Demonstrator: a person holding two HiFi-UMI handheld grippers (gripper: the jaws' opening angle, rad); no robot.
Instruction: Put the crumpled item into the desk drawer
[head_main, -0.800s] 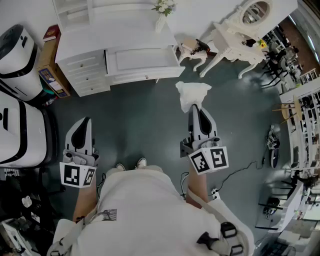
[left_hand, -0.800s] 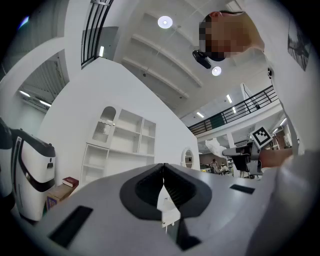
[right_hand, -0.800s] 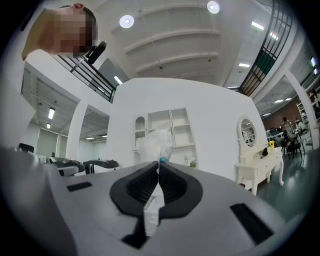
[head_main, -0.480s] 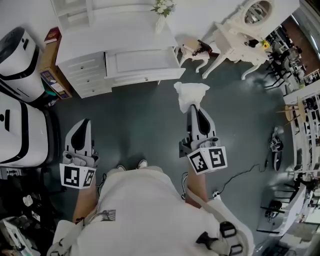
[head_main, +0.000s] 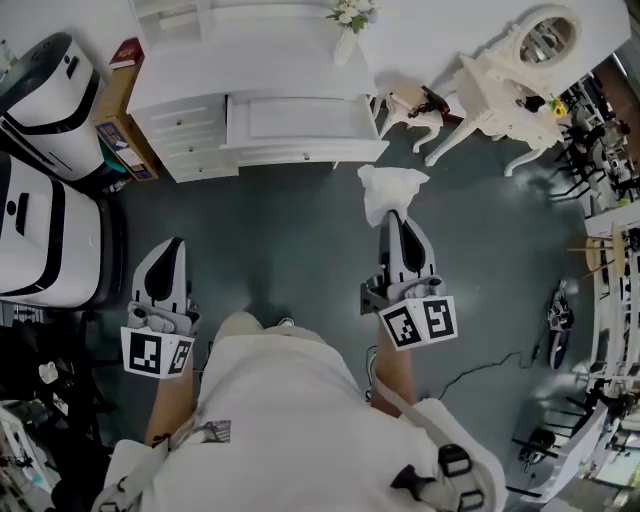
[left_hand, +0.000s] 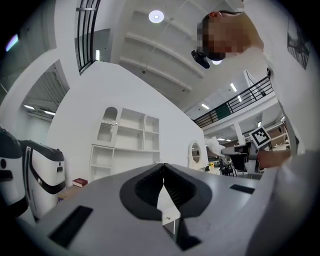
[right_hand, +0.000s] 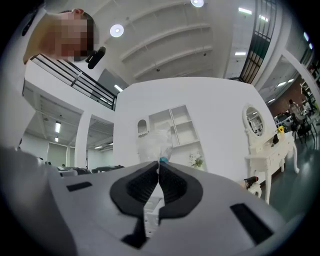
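Right tongs (right_hand: 159, 164) are pinched tight on the crumpled item (head_main: 390, 188), a thin white wad, half see-through (plastic film or a bag, prob.). It sticks out past the tips. Left tongs (left_hand: 163, 167) are closed too, w/ nothing between them, held low at the person's other side.

Item is up in the air over the floor (head_main: 280, 230), short of the bench's front edge and nr its front right corner.

Progress, as I read it: the pick-up is done and the carry is on. The wide middle drawer (head_main: 300, 122) of the white bench (head_main: 260, 50) seems already pulled out toward the person. Left to do: close the gap, get the wad over the drawer opening and let go (then maybe push the drawer in).

Around:
- Vase of flowers (head_main: 350, 18) sits at the bench's back right corner.
- Stack of small drawers (head_main: 190, 140) sits at its left end.
- Cardboard box (head_main: 118, 120) and white-and-black machines (head_main: 45, 85) stand beyond that.
- Curvy-legged stool (head_main: 405, 108) is just off the bench's right end, w/ a dressing table (head_main: 497, 80) further right.
- Cable (head_main: 480, 365) lies on the floor behind the right tongs.

Nothing lies between item and drawer. The stool is the closest thing to the path, so prob. no trouble.
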